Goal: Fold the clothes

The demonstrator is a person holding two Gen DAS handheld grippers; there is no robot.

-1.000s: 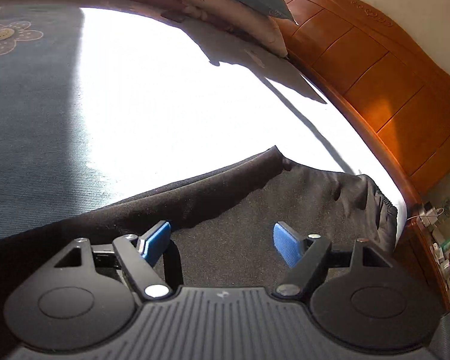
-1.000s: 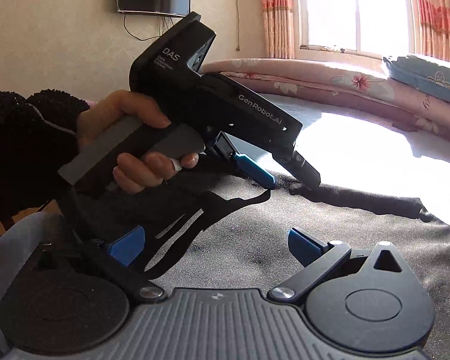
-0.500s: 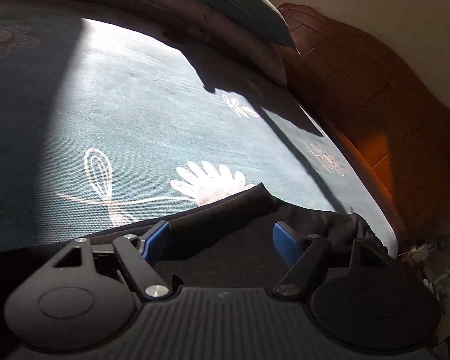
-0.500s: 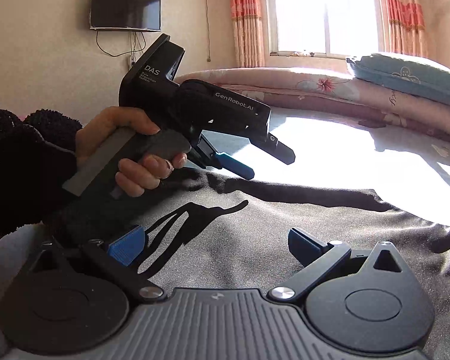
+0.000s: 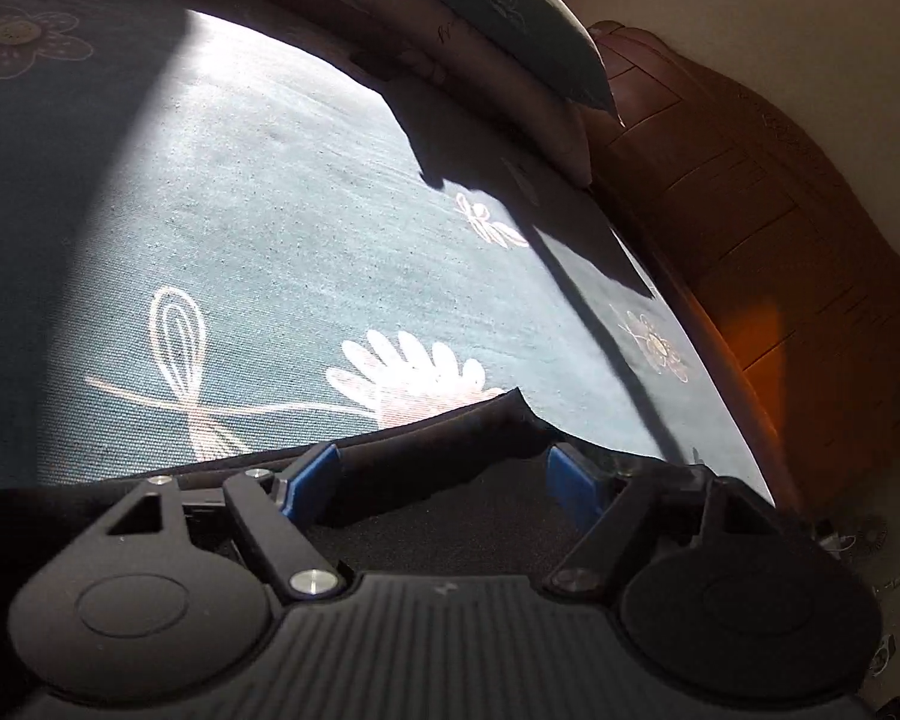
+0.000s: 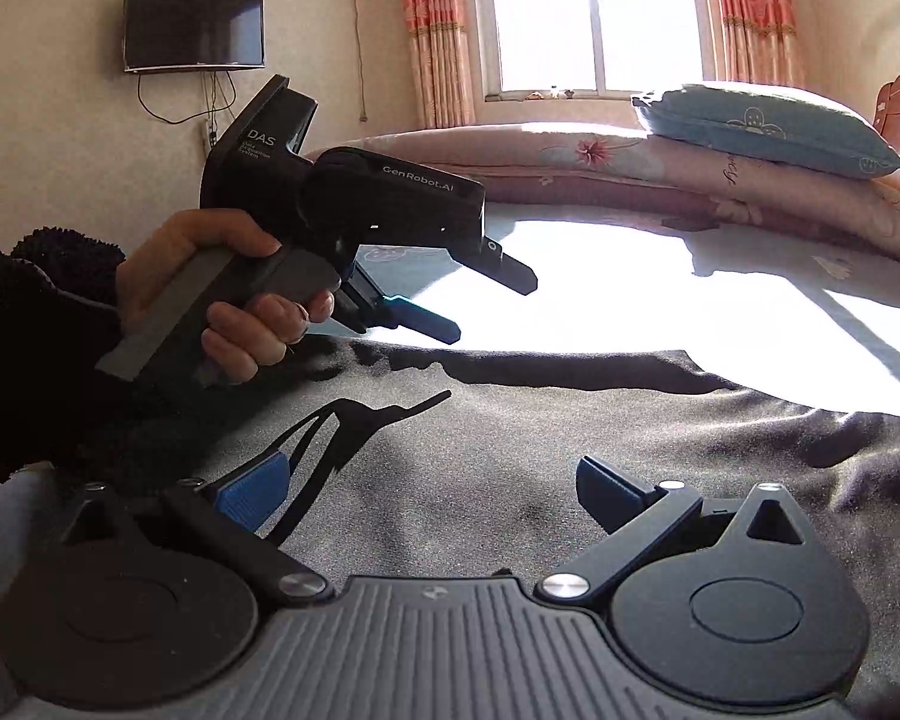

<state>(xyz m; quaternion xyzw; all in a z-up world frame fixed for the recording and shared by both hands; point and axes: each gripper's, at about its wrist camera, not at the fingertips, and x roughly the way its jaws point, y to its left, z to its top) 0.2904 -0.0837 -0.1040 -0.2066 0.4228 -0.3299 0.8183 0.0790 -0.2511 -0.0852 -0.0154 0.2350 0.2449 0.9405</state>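
Observation:
A black garment [image 6: 510,438] lies spread flat on the bed; its far edge [image 5: 438,444] runs across the bottom of the left wrist view. My left gripper [image 5: 441,480] hovers open over that edge, blue pads [image 5: 306,480] wide apart with only cloth below them. In the right wrist view a hand [image 6: 210,282] holds the left gripper [image 6: 486,303] just above the garment's far left part, nothing between its fingers. My right gripper [image 6: 429,489] is open over the near part of the garment, holding nothing.
The bed has a teal flowered sheet [image 5: 330,240], brightly sunlit beyond the garment. A rolled pink quilt [image 6: 510,150] and a blue pillow [image 6: 762,126] line the far side. A wooden headboard [image 5: 750,210] stands on the right. A wall TV [image 6: 192,24] hangs at the back left.
In the right wrist view the left gripper has shifted left and slightly up, away from the cloth. The garment's edge sits lower in the left wrist view. Both grippers stay open.

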